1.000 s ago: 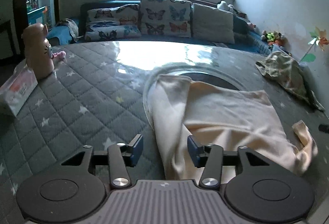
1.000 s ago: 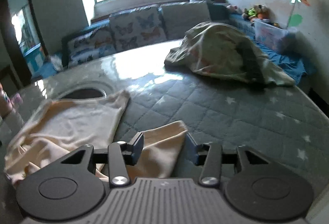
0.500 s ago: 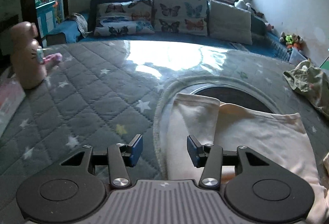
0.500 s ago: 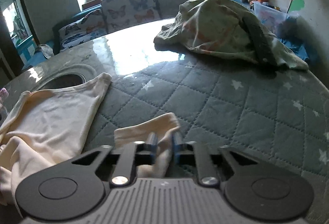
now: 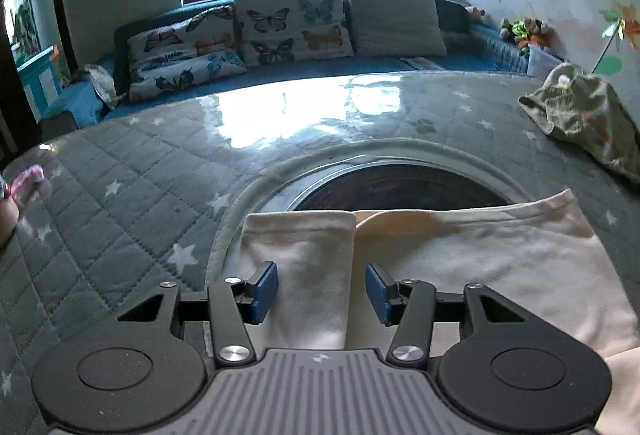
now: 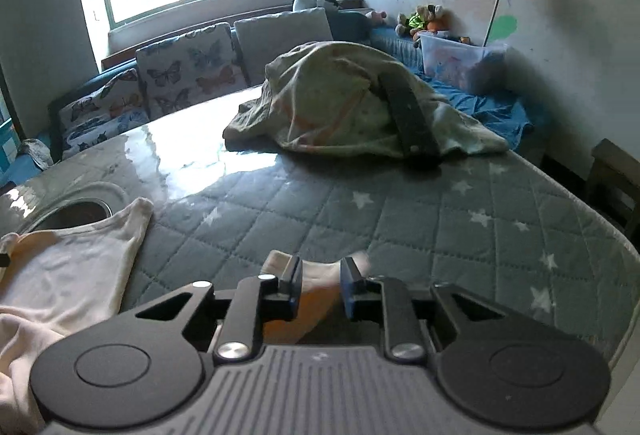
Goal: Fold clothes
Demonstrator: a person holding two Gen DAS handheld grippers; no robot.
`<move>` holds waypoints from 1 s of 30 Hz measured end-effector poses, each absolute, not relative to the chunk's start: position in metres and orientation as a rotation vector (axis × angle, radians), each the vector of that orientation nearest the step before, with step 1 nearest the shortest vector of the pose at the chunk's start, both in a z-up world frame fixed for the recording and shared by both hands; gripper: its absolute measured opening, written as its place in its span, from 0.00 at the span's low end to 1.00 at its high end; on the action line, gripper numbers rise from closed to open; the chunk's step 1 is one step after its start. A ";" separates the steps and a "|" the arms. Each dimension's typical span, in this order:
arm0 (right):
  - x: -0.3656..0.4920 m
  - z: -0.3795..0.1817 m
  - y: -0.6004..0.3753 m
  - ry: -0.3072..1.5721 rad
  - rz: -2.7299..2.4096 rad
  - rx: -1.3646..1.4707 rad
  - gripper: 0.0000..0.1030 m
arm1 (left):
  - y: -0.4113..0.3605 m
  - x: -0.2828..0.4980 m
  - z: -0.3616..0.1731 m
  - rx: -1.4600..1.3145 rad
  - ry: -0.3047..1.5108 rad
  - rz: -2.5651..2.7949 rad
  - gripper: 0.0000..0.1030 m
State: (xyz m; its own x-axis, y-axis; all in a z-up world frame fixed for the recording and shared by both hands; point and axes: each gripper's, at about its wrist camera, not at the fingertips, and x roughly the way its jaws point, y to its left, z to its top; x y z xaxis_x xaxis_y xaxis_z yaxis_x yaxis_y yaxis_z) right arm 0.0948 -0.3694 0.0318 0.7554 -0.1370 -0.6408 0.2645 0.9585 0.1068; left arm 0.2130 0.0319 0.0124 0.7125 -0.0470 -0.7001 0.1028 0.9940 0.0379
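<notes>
A cream shirt (image 5: 460, 259) lies on the quilted grey table cover, its far edge over a round dark opening. Its folded-over left part (image 5: 304, 255) lies between the fingers of my left gripper (image 5: 322, 291), which is open just above the cloth. In the right wrist view the shirt's body (image 6: 68, 275) lies at the left. My right gripper (image 6: 320, 279) has its jaws partly apart, with the shirt's sleeve end (image 6: 312, 273) lying loose between them.
A crumpled green patterned garment (image 6: 352, 107) lies at the far right of the table, and shows in the left wrist view too (image 5: 584, 119). The round opening (image 5: 400, 187) sits mid-table. A cushioned bench (image 5: 288, 23) runs behind. The table's right edge (image 6: 616, 247) is near.
My left gripper has moved forward and lower over the shirt's left part. My right gripper, shut on the sleeve end half a second ago, has opened its jaws around it.
</notes>
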 end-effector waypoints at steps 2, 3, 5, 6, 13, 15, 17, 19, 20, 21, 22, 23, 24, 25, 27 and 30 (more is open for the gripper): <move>0.096 0.032 -0.367 0.683 -0.202 0.201 0.22 | 0.027 0.213 0.013 0.097 0.753 -0.083 0.51; 0.097 0.031 -0.366 0.684 -0.192 0.203 0.23 | 0.024 0.213 0.013 0.114 0.741 -0.077 0.51; 0.098 0.031 -0.364 0.687 -0.174 0.208 0.25 | 0.022 0.216 0.010 0.142 0.738 -0.067 0.50; 0.099 0.031 -0.363 0.688 -0.164 0.210 0.26 | 0.021 0.219 0.007 0.153 0.745 -0.060 0.50; 0.105 0.031 -0.354 0.686 -0.115 0.205 0.34 | 0.029 0.226 0.000 0.144 0.757 -0.018 0.21; 0.106 0.031 -0.352 0.689 -0.108 0.205 0.34 | 0.038 0.222 0.007 0.109 0.738 -0.006 0.09; 0.106 0.031 -0.350 0.690 -0.098 0.200 0.34 | 0.054 0.217 0.017 0.059 0.715 0.018 0.06; 0.106 0.032 -0.346 0.691 -0.082 0.190 0.35 | 0.072 0.210 0.028 -0.001 0.693 0.049 0.06; 0.106 0.033 -0.343 0.692 -0.068 0.184 0.35 | 0.083 0.205 0.033 -0.033 0.683 0.067 0.06; 0.106 0.033 -0.340 0.694 -0.055 0.179 0.35 | 0.093 0.200 0.039 -0.057 0.671 0.088 0.05; 0.106 0.033 -0.338 0.696 -0.044 0.172 0.37 | 0.104 0.193 0.044 -0.077 0.659 0.113 0.05; 0.107 0.033 -0.333 0.703 -0.030 0.162 0.39 | 0.114 0.185 0.048 -0.094 0.648 0.138 0.05; 0.107 0.033 -0.329 0.708 -0.015 0.153 0.39 | 0.125 0.177 0.053 -0.112 0.638 0.159 0.05; 0.107 0.032 -0.325 0.713 0.003 0.146 0.40 | 0.135 0.170 0.057 -0.128 0.631 0.180 0.05; 0.106 0.032 -0.317 0.721 0.038 0.132 0.44 | 0.154 0.153 0.063 -0.157 0.621 0.223 0.05; 0.106 0.033 -0.305 0.731 0.092 0.110 0.46 | 0.178 0.128 0.064 -0.183 0.621 0.281 0.05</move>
State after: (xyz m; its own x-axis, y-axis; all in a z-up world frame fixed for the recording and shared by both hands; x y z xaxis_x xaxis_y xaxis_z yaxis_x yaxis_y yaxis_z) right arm 0.1056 -0.3048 0.0327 0.7406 0.1218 -0.6608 -0.0449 0.9902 0.1321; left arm 0.1285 0.1782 0.0645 0.7773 0.2038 -0.5952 -0.3126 0.9461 -0.0842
